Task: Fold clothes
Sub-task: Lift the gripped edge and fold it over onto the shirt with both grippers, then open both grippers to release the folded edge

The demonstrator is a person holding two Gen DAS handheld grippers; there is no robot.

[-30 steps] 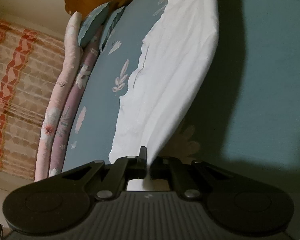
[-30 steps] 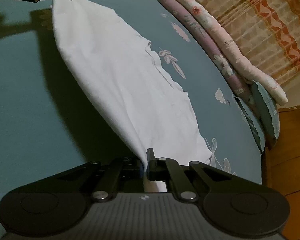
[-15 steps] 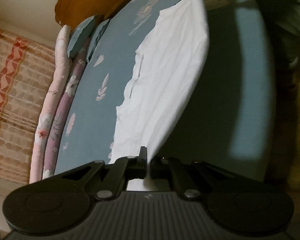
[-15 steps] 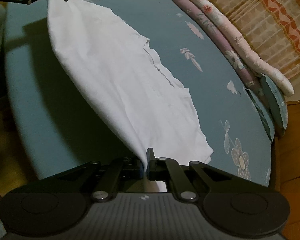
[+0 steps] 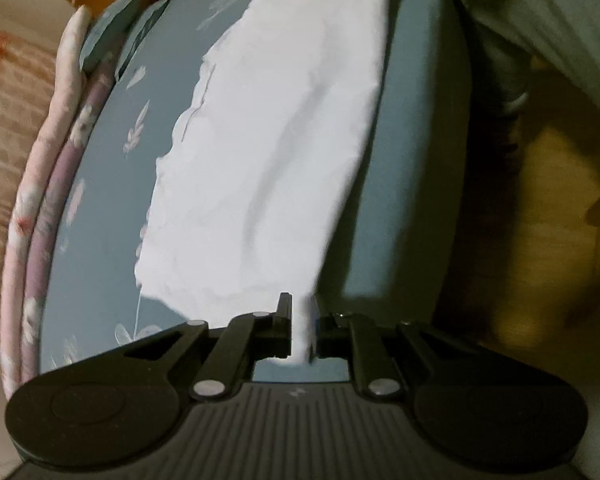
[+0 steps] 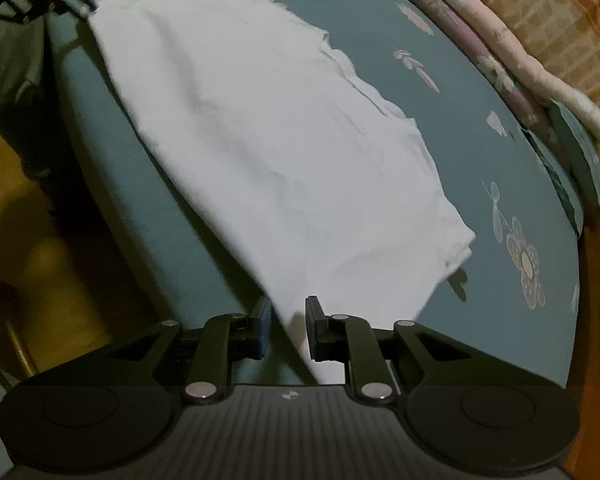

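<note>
Left wrist — white garment between opening left gripper jaws.

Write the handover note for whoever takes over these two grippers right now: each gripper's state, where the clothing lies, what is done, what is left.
Left gripper: jaws opening, white garment corner between them, pads not pressing.
Right gripper: jaws opening, the other corner between them, loose.
Garment: spread on the blue floral bedsheet, near edge being let go.
Done: cloth drawn towards the bed's near edge.
Left: withdraw, then make the remaining folds.
</note>
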